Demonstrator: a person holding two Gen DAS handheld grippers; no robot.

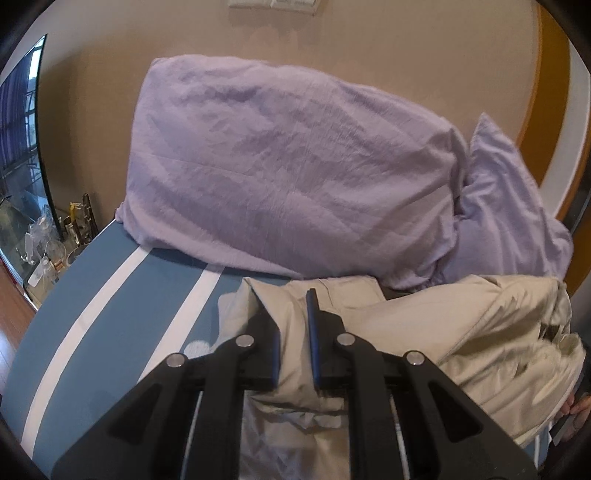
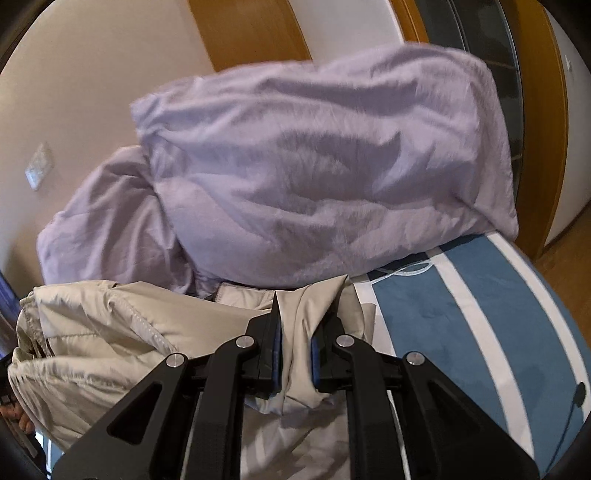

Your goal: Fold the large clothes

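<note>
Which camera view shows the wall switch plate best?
The right wrist view: the whole switch plate shows on the wall left of the purple bedding. In the left wrist view the picture's top edge cuts it.

Soft, even daylight fills both fisheye views, brightest near the window at the left wrist view's edge. The lavender pillow is smeared by motion blur; shadows beneath it are faint. Straight edges bow, and black vignetting rings the corners.

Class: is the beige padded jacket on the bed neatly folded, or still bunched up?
Bunched up, not neatly folded: the beige padded jacket lies crumpled on the blue-and-white striped bedsheet, fabric pinched in both tools.
</note>
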